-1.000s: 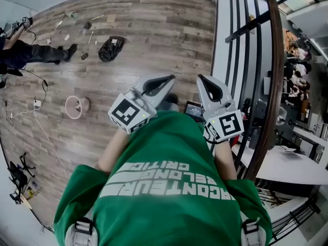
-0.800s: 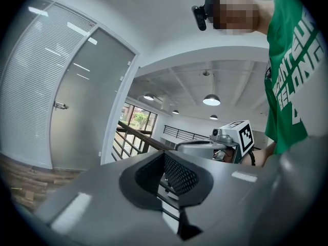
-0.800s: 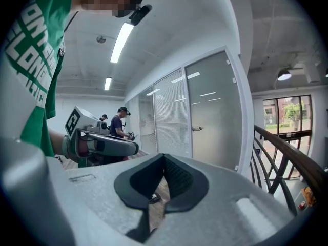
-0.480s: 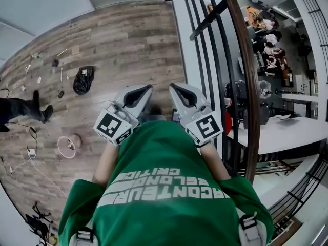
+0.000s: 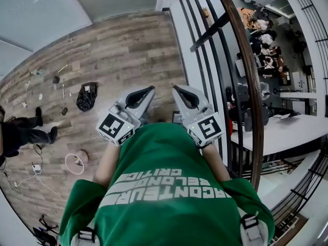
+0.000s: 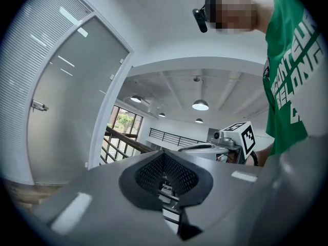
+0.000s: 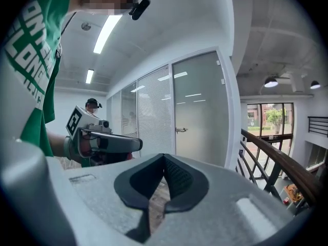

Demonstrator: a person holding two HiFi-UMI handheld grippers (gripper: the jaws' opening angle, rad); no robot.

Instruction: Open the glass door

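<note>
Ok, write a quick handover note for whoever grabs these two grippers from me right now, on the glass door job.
Left gripper: jaws together, nothing between them, held out in front of the chest.
Right gripper: jaws together, also empty, beside the left one.
Glass door: frosted, closed in its frame, ahead of both grippers and untouched. Its handle sits at the door's left edge in the right gripper view.
Railing: runs along the person's right side.
Done: nothing on the door yet.
Left: walk up, grip the handle, open the door.
</note>
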